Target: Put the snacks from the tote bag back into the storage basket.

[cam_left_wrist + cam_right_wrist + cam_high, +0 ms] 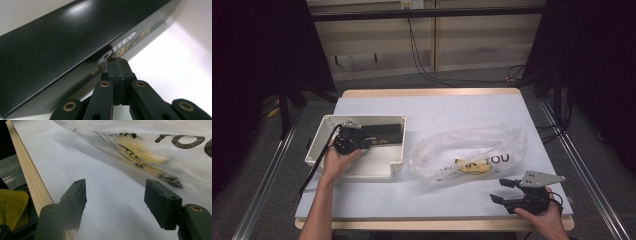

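Fingers first: the left gripper point(119, 65) has its two black fingers point(113, 68) pressed flat together with nothing pinched between them, tips resting right at the side of the black Oreo box point(62, 47); whether the tips actually touch the box can't be told for sure, but no gap is seen. That box is laid lengthwise just beyond those fingertips, inside the white tray point(362, 167), with the tray's pale floor seen beside the fingers; in the high view the left hand point(339, 159) is seen reaching over the tray's near wall.

Over on the other side, the right gripper point(506, 190) is held with its fingers point(75, 200) spread wide apart, nothing between them but bare white table cover point(105, 195); the wooden table edge point(27, 173) is seen running past one finger. Just ahead of those open fingers, apart from them, the clear plastic bag point(469, 150) with dark lettering is spread flat; something yellow point(142, 152) is seen through it, and a barcode strip point(170, 180) is nearest the fingertips.
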Motion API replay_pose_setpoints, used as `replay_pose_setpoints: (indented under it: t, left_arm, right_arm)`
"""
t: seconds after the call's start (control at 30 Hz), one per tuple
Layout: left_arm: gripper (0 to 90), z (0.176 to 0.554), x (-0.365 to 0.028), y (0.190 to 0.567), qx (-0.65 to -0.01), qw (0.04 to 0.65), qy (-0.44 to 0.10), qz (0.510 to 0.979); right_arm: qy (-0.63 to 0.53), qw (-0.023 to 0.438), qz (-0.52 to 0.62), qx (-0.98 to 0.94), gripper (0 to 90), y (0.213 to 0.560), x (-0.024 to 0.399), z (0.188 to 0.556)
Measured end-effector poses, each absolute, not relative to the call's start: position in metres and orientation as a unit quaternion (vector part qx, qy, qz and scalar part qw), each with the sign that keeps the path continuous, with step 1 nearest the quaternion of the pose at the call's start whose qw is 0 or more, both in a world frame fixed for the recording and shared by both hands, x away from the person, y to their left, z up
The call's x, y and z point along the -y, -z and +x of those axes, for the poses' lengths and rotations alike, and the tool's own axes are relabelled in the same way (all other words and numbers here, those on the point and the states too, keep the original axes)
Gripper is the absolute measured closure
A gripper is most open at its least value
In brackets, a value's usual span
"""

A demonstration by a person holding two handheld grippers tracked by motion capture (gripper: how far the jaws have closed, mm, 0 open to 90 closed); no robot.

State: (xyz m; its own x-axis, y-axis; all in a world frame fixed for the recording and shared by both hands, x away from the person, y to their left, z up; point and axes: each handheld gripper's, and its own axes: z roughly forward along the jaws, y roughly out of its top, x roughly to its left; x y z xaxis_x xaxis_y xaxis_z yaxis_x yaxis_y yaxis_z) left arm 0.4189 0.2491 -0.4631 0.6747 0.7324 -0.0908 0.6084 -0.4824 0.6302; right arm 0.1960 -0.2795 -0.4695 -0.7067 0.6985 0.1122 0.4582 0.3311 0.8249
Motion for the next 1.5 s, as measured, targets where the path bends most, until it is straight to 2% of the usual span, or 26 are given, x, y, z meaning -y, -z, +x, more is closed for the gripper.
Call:
replay_pose_setpoints:
  t: [0.37, 0.53, 0.87, 1.1, 1.27, 1.3, 1.43, 1.5]
  left_arm:
    - [90.0, 0.428, -0.253, 0.462, -0.401, 0.355, -0.076, 0.841]
    - [90.0, 0.430, -0.249, 0.466, -0.403, 0.339, -0.083, 0.846]
    - [89.5, 0.422, -0.252, 0.458, -0.387, 0.350, -0.082, 0.849]
    - [82.0, 0.408, -0.254, 0.449, -0.368, 0.360, -0.084, 0.853]
    - [70.6, 0.397, -0.259, 0.440, -0.355, 0.363, -0.102, 0.855]
    - [70.6, 0.395, -0.260, 0.439, -0.352, 0.367, -0.105, 0.855]
    - [55.2, 0.383, -0.262, 0.433, -0.341, 0.371, -0.116, 0.856]
    - [51.0, 0.377, -0.265, 0.432, -0.341, 0.371, -0.122, 0.855]
  right_arm:
    - [-0.453, 0.132, 0.360, -0.805, 34.1, 0.470, 0.280, 0.195]
    - [-0.453, 0.134, 0.360, -0.804, 34.1, 0.469, 0.280, 0.195]
    - [-0.454, 0.132, 0.358, -0.805, 34.0, 0.469, 0.280, 0.195]
    - [-0.456, 0.135, 0.361, -0.802, 33.8, 0.468, 0.280, 0.194]
    - [-0.457, 0.140, 0.364, -0.799, 33.4, 0.468, 0.282, 0.195]
    - [-0.457, 0.140, 0.364, -0.799, 33.4, 0.468, 0.282, 0.195]
    - [-0.458, 0.142, 0.365, -0.798, 33.1, 0.467, 0.282, 0.194]
    - [-0.459, 0.143, 0.365, -0.797, 33.1, 0.467, 0.282, 0.194]
